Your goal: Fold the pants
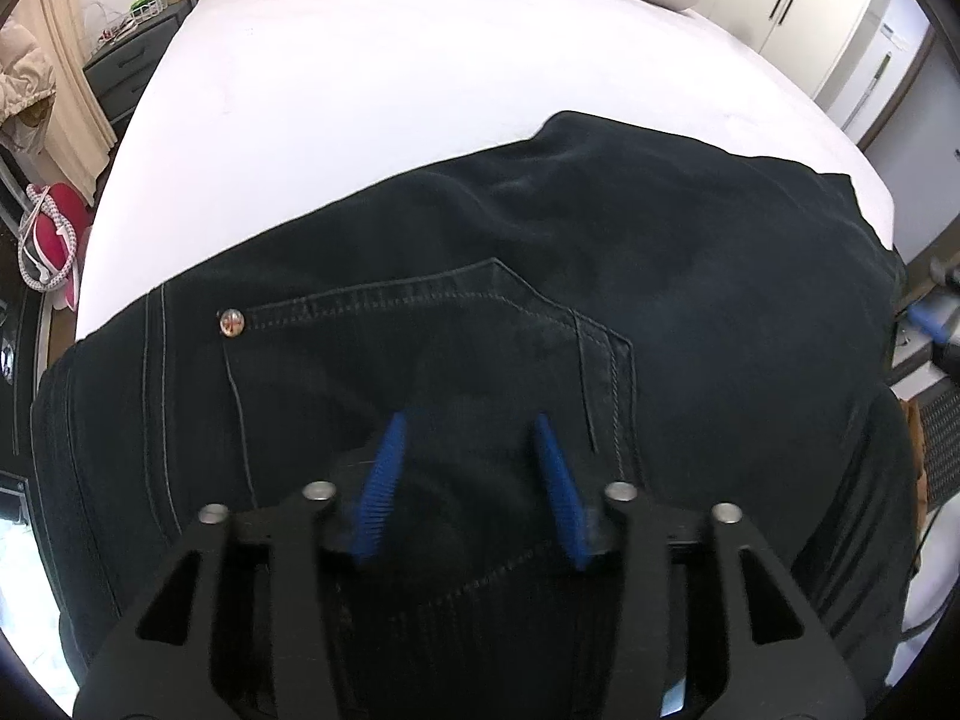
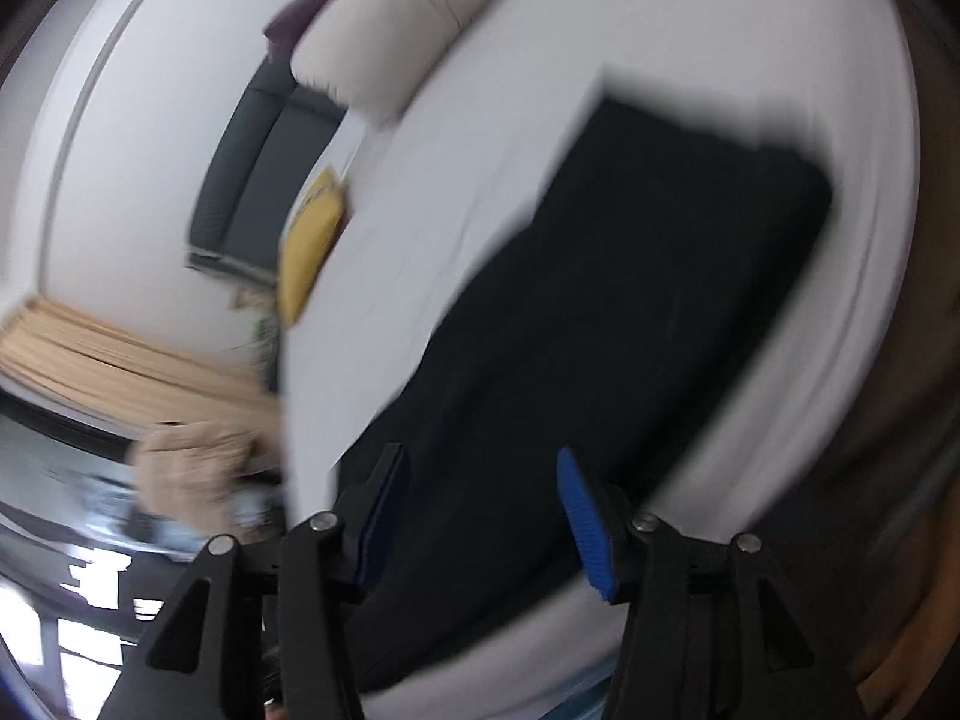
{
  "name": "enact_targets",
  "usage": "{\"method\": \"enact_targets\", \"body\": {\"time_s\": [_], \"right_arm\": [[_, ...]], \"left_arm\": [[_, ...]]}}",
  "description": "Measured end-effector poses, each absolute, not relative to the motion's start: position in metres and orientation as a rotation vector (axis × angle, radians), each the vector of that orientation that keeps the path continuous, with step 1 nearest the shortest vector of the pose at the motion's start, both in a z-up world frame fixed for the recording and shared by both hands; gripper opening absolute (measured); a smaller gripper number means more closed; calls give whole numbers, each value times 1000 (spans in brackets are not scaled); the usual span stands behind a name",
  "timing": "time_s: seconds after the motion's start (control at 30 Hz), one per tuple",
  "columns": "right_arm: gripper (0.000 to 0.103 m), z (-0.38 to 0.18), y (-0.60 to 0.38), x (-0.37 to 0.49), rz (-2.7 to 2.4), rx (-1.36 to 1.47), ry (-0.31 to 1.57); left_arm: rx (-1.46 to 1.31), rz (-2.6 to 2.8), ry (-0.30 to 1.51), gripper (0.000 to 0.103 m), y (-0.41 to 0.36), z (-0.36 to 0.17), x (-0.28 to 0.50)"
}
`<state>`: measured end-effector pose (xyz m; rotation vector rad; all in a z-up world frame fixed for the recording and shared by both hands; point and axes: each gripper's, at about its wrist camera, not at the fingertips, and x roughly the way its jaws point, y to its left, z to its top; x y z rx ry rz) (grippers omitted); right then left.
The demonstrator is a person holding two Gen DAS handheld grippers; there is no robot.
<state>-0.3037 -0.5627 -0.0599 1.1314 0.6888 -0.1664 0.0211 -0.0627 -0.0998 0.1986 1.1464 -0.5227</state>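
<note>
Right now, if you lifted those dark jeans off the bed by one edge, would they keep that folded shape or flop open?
The dark jeans would probably flop: the cloth shows soft wrinkles and sags over the bed edge. Denim with stitched pocket seams looks fairly thick, so likely heavy for cloth. Its coarse weave probably won't slip from ribbed fingers.

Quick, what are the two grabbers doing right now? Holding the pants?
Left gripper: open over the dark pants, gripping nothing.
Right gripper: open, holding nothing; the picture is blurry.

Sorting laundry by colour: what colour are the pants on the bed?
Very dark navy, almost black, denim pants; clearest in the left wrist view.
</note>
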Motion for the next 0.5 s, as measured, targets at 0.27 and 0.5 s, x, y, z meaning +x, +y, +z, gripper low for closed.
{"method": "enact_targets", "body": {"time_s": [0.27,0.5], "right_arm": [[55,-109,-477,-282,-14,1249,831],[54,-112,-476,-277,-32,1284,860]], "left_arm": [[199,-531,1136,49,-55,-98,16],[200,-527,1127,49,-54,-98,7]]}}
